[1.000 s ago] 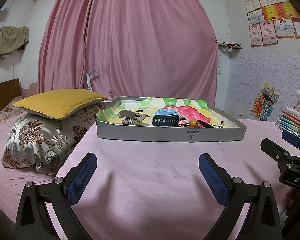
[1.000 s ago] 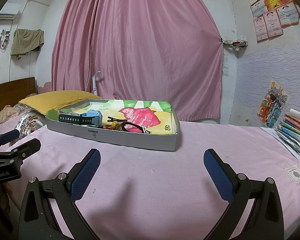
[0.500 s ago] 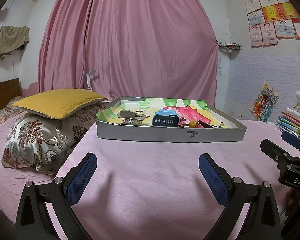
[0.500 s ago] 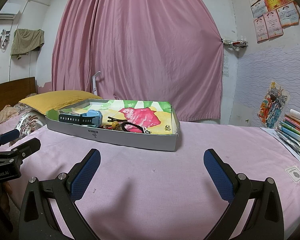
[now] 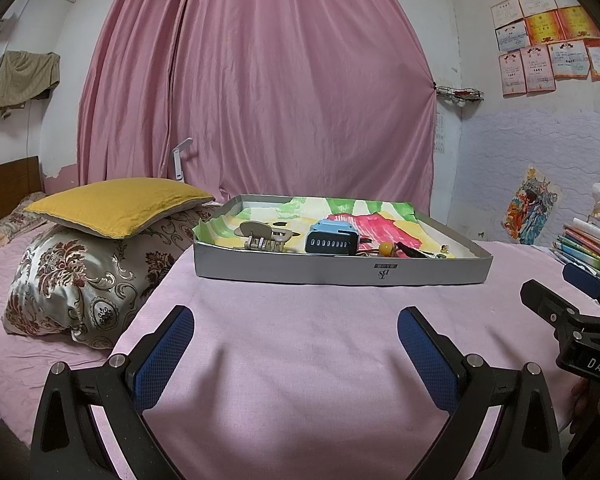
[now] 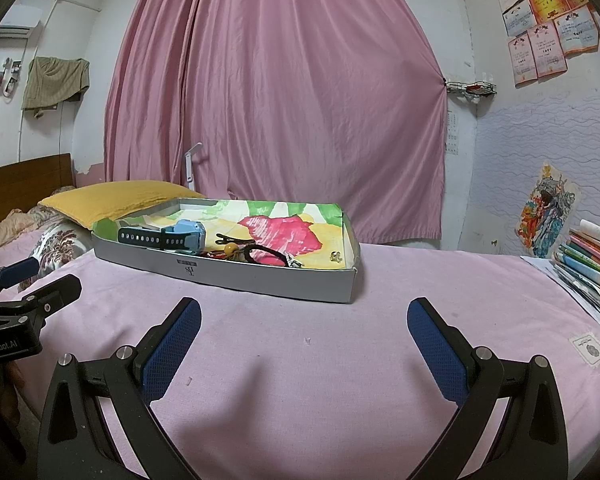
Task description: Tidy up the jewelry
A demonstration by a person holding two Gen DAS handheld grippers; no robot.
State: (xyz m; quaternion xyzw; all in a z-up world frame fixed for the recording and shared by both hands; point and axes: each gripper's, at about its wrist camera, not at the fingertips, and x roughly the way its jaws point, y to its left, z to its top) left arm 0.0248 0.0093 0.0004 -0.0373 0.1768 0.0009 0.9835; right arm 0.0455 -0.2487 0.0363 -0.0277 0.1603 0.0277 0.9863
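Observation:
A shallow grey box (image 5: 340, 274) (image 6: 260, 276) with a colourful paper lining sits on the pink bed ahead of both grippers. Inside lie a beige hair claw (image 5: 262, 236), a blue watch with a dark strap (image 5: 332, 238) (image 6: 168, 236), an amber bead (image 5: 387, 247) (image 6: 231, 247), a black hair tie (image 6: 266, 254) and a small earring (image 6: 335, 256). My left gripper (image 5: 296, 332) is open and empty, well short of the box. My right gripper (image 6: 304, 324) is open and empty too, near the box's right corner.
A yellow pillow (image 5: 116, 204) rests on a patterned pillow (image 5: 80, 284) left of the box. Stacked books (image 6: 592, 256) line the right edge of the bed. A pink curtain (image 5: 260, 100) hangs behind. Bare pink sheet (image 6: 300, 380) lies between grippers and box.

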